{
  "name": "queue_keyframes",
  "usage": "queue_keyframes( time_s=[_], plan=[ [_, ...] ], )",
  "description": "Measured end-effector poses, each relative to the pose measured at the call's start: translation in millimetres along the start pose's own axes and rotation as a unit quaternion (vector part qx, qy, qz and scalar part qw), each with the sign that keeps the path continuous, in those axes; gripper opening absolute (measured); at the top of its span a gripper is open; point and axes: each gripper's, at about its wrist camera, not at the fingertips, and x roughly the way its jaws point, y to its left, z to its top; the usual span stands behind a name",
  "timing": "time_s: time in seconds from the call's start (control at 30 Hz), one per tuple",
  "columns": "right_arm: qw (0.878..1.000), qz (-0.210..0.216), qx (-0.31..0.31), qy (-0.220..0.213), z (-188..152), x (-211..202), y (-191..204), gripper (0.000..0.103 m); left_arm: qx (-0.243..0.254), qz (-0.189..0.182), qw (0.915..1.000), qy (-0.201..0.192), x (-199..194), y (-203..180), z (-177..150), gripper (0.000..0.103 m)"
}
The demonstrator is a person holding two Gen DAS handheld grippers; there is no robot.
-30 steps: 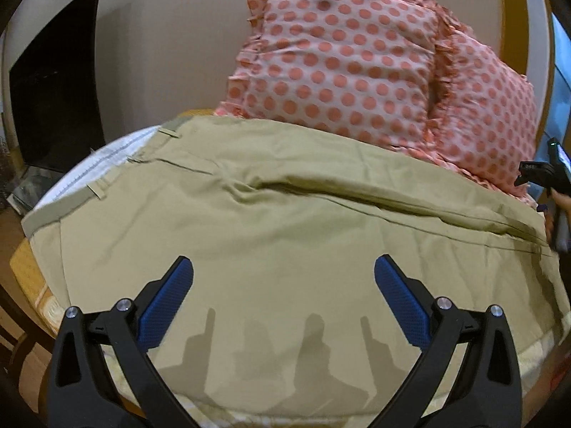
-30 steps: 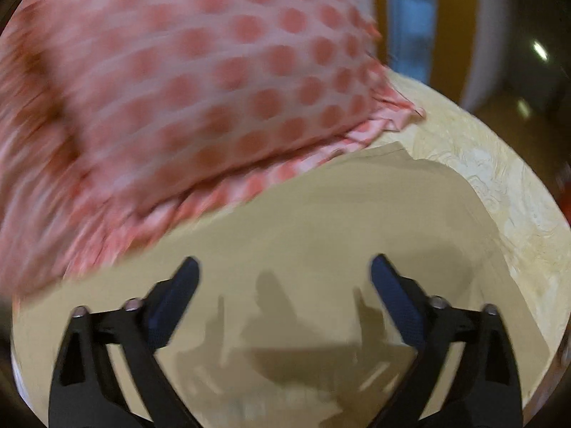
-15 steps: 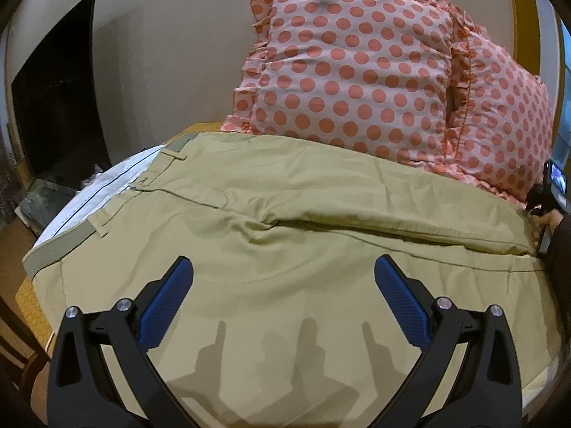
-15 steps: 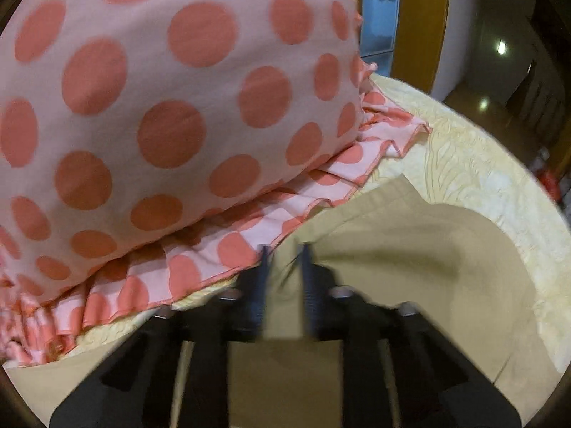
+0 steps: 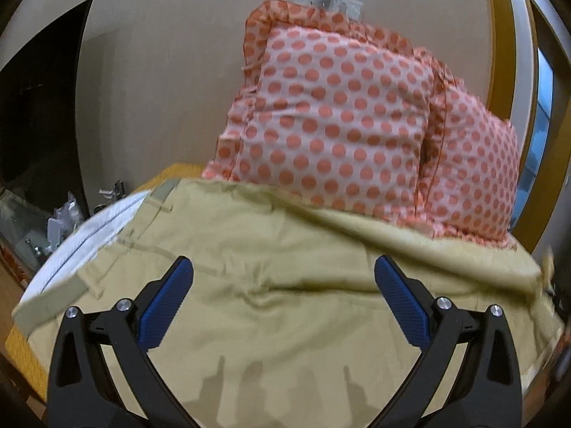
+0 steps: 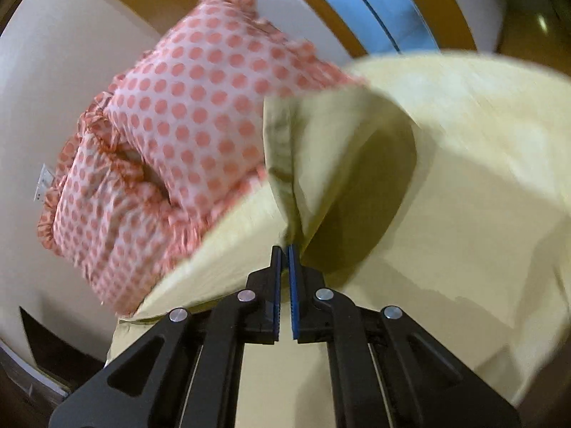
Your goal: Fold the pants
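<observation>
Standing by the bed: I looked across it from left to right
Dark panel: it stood against the wall at the far left, with small clutter on a surface below it
Waistband: it lay at the left end of the bed, turned back so the pale striped lining showed, a belt loop visible along it
Pants: khaki, they were spread flat over the bed, wrinkled through the middle, the far edge running up against the pillows
Left gripper: it hovered over the seat of the pants with its blue pads spread wide apart and nothing between them; its shadow fell on the cloth beneath
Front pillow: pink with coral dots and a frill, it leaned upright against the wall behind the pants
Second pillow: same pattern, it sat just to the right of the first, partly behind it
Wall socket: it sat on the wall above the pillows
Wooden frame: it rose at the right, glass beside it
Right gripper: its fingers were pressed together on a pinch of the pants' leg hem, which rose lifted from the tips in a curled fold
Leg fabric: it hung loose to the right of the pinch, blurred, with a deep shadowed hollow under the raised fold
Pillows from that side: they stood just left of the lifted hem
</observation>
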Motion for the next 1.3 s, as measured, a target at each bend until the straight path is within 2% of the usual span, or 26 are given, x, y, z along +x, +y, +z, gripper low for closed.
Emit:
queue_keyframes(
  time_s=[0.1, 0.13, 0.17, 0.2, 0.27, 0.33, 0.4, 0.43, 0.53, 0.63, 0.73, 0.77, 0.8, 0.87, 0.93, 1.0, 1.03, 1.13, 1.17, 1.23, 1.3],
  plan=[
    [0.997, 0.009, 0.058, 0.045, -10, 3, -19, 0.009, -0.03, -0.037, 0.9986, 0.023, 23, 7, 19, 0.101],
    [0.996, 0.007, 0.075, 0.056, -11, 6, -23, 0.02, -0.045, -0.05, 0.9972, 0.033, 34, 10, 25, 0.101],
    [0.994, 0.01, 0.092, 0.064, -9, 9, -26, 0.041, -0.053, -0.055, 0.9963, 0.04, 41, 11, 28, 0.101],
    [0.993, 0.01, 0.096, 0.063, -11, 12, -26, 0.049, -0.065, -0.057, 0.9951, 0.049, 49, 13, 31, 0.101],
    [0.995, 0.004, 0.09, 0.051, -10, 15, -23, 0.053, -0.082, -0.066, 0.9927, 0.06, 66, 15, 34, 0.101],
    [0.995, 0.005, 0.088, 0.038, -9, 19, -22, 0.05, -0.092, -0.059, 0.9912, 0.074, 87, 15, 38, 0.101],
    [0.997, 0.008, 0.075, 0.028, -5, 29, -24, 0.008, -0.104, -0.06, 0.9888, 0.088, 105, 17, 41, 0.101],
    [0.997, 0.018, 0.077, 0.028, -3, 34, -27, 0.004, -0.12, -0.064, 0.9853, 0.103, 121, 18, 43, 0.101],
    [0.996, 0.049, 0.077, -0.004, -1, 21, -29, 0.004, -0.173, -0.074, 0.9723, 0.138, 161, 27, 47, 0.101],
    [0.996, 0.061, 0.067, -0.012, 3, 14, -27, 0.004, -0.211, -0.062, 0.9612, 0.167, 196, 30, 48, 0.097],
    [0.996, 0.066, 0.067, -0.013, 6, 13, -28, 0.004, -0.219, -0.053, 0.9556, 0.19, 232, 28, 51, 0.08],
    [0.996, 0.065, 0.065, -0.014, 7, 13, -27, 0.004, -0.224, -0.054, 0.9529, 0.197, 246, 28, 52, 0.069],
    [0.996, 0.065, 0.063, -0.014, 8, 14, -27, 0.004, -0.228, -0.058, 0.9505, 0.203, 256, 30, 52, 0.044],
    [0.996, 0.066, 0.061, -0.014, 11, 15, -26, 0.004, -0.246, -0.057, 0.9412, 0.224, 271, 39, 46, 0.005],
    [0.996, 0.069, 0.055, -0.015, 12, 14, -23, 0.004, -0.261, -0.059, 0.9369, 0.225, 264, 45, 42, 0.004],
    [0.996, 0.07, 0.045, -0.024, 16, 7, -20, 0.004, -0.233, -0.064, 0.9491, 0.202, 233, 42, 43, 0.004],
    [0.996, 0.068, 0.04, -0.029, 18, 1, -18, 0.004, -0.217, -0.073, 0.9568, 0.178, 201, 39, 44, 0.004],
    [0.997, 0.052, 0.026, -0.048, 19, -21, -20, 0.004, -0.195, -0.101, 0.9675, 0.125, 118, 34, 39, 0.004],
    [0.998, 0.042, 0.022, -0.052, 17, -31, -25, 0.004, -0.183, -0.108, 0.9716, 0.103, 73, 33, 27, 0.004],
    [0.998, 0.026, 0.017, -0.054, 12, -41, -32, 0.004, -0.182, -0.111, 0.973, 0.089, 19, 33, 1, 0.004],
    [0.998, 0.012, 0.017, -0.052, 5, -48, -42, 0.004, -0.191, -0.103, 0.9719, 0.091, -13, 34, -28, 0.004]
  ],
)
